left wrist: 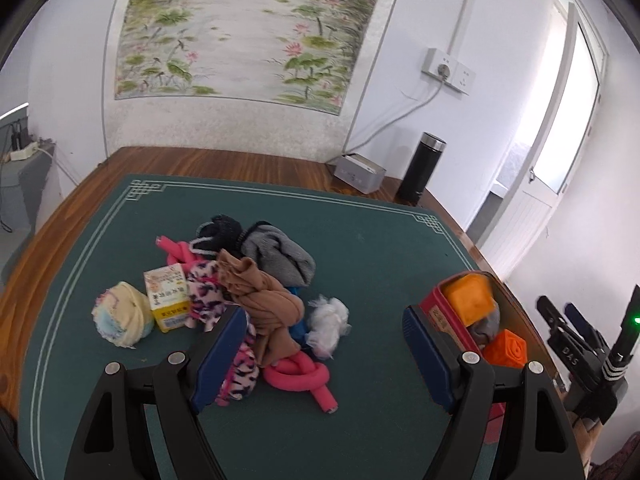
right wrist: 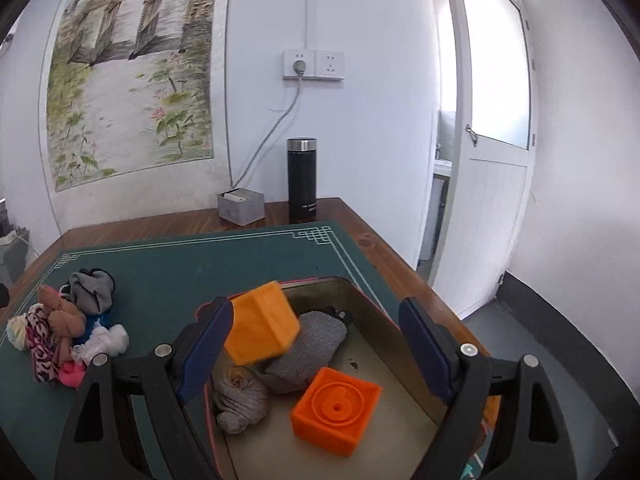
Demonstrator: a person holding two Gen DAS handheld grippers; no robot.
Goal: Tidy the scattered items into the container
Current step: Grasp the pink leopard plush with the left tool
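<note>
A pile of soft items lies on the green mat (left wrist: 360, 248): a tan stocking (left wrist: 260, 292), a leopard-print cloth (left wrist: 206, 292), a grey sock (left wrist: 280, 254), a knotted pink foam roller (left wrist: 298, 376), white fluff (left wrist: 328, 320), a yellow box (left wrist: 168, 296) and a pale cloth ball (left wrist: 122, 314). My left gripper (left wrist: 322, 320) hangs open over the pile, holding nothing. The red tin (right wrist: 316, 280) holds an orange number block (right wrist: 336, 412) and grey socks (right wrist: 308, 352). A blurred yellow-orange block (right wrist: 262, 328) sits tilted in it beside my left finger. My right gripper (right wrist: 316, 312) is open above the tin.
A black flask (right wrist: 302, 180) and a small grey box (right wrist: 242, 206) stand at the back of the wooden table (right wrist: 360, 216), under a wall socket. The tin sits at the mat's right corner near the table edge. A door is open on the right.
</note>
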